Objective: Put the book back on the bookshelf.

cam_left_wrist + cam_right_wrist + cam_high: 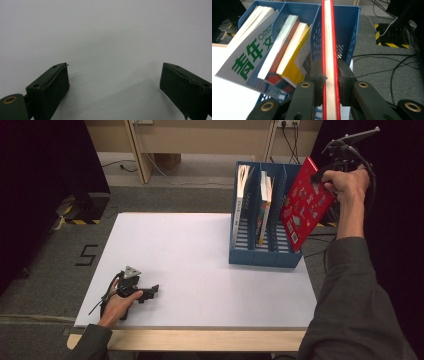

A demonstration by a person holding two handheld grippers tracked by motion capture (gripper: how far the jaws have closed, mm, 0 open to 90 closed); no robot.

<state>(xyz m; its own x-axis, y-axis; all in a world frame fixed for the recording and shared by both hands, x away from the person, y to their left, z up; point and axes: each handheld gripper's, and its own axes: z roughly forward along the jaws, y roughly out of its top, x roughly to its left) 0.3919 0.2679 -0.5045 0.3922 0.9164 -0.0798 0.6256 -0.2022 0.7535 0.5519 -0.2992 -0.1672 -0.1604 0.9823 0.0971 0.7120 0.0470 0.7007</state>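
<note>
blue rack (265,257) far right, table (190,265) otherwise open

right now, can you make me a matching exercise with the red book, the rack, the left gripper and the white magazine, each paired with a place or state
Things:
1. red book
2. rack
3. left gripper
4. white magazine

Places or states:
A. low on the table, jaws open
B. in the rack's left slot
C. clamped in the right gripper
D. at the table's far right

Pairs: 1-C, 2-D, 3-A, 4-B
</note>
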